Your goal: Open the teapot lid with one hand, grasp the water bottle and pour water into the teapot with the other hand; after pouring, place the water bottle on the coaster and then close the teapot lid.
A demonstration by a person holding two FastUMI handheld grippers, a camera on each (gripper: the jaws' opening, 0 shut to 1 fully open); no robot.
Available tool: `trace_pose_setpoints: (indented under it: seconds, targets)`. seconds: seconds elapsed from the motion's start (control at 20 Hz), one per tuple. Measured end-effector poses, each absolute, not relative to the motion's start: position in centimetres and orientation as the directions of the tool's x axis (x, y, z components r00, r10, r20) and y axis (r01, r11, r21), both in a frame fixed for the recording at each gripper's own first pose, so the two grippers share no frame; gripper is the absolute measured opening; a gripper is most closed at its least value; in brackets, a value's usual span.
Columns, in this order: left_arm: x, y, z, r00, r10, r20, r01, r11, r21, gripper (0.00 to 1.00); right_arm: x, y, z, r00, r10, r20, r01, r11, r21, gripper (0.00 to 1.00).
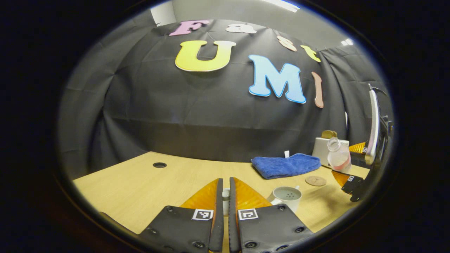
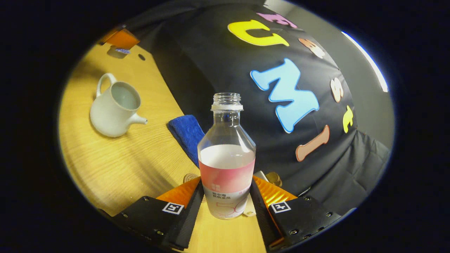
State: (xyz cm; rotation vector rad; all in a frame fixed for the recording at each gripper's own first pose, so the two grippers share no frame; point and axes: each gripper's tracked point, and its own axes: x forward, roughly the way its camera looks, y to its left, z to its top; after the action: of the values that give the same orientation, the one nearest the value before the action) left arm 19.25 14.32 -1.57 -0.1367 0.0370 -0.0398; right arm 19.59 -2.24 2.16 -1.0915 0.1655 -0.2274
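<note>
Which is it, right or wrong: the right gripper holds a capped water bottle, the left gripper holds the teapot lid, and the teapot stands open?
Wrong in one point: the water bottle has no cap; the right gripper view shows its neck open. The right gripper does hold it, the left gripper holds the teapot lid, and the teapot stands open.

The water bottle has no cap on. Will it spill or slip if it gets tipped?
Probably it spills easily: the water bottle is open-topped and about half full, so tilting it should send water out. It looks like smooth, thin plastic, so it may slip or dent. The right hand-held gripper grips its lower labelled part.
</note>
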Motion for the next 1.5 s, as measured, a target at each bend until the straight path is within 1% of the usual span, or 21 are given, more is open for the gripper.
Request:
trace_pose_setpoints:
  seconds: [0.25, 0.45, 0.65, 0.8, 1.05, 1.15, 1.5]
  targets:
    - [19.3, 14.8, -1.6, 0.998, -0.041, -0.04, 0.034, 0.986, -0.163, 0.13, 19.9, -0.6, 2.0, 0.976, -0.215, -0.014, 0.052, 0.299, -0.953, 0.75]
    - [19.2, 15.2, -1.3, 0.999, -0.036, -0.036, 0.029, 0.985, -0.171, 0.13, 21.2, 0.8, 2.3, 0.984, -0.178, -0.01, 0.025, 0.189, -0.982, 0.75]
    - [19.3, 15.7, -1.4, 0.999, -0.034, -0.037, 0.026, 0.98, -0.198, 0.13, 21.6, 1.4, 2.8, 0.987, -0.158, 0.019, 0.024, 0.032, -0.999, 0.74]
    - [19.4, 16.0, -1.7, 0.999, -0.029, -0.044, 0.019, 0.978, -0.209, 0.13, 22.0, 1.5, 3.2, 0.989, -0.143, 0.041, 0.032, -0.066, -0.997, 0.74]
    - [19.5, 16.1, -1.9, 0.998, -0.029, -0.052, 0.018, 0.977, -0.211, 0.13, 22.1, 2.4, 4.2, 0.993, -0.088, 0.077, 0.054, -0.247, -0.968, 0.74]
    - [19.5, 16.1, -1.7, 0.998, -0.03, -0.051, 0.019, 0.977, -0.213, 0.13, 22.3, 2.9, 4.0, 0.994, -0.069, 0.081, 0.057, -0.292, -0.955, 0.74]
    - [19.4, 16.2, -1.8, 0.998, -0.031, -0.05, 0.019, 0.973, -0.23, 0.13, 22.4, 3.3, 4.7, 0.994, -0.038, 0.099, 0.076, -0.393, -0.916, 0.74]
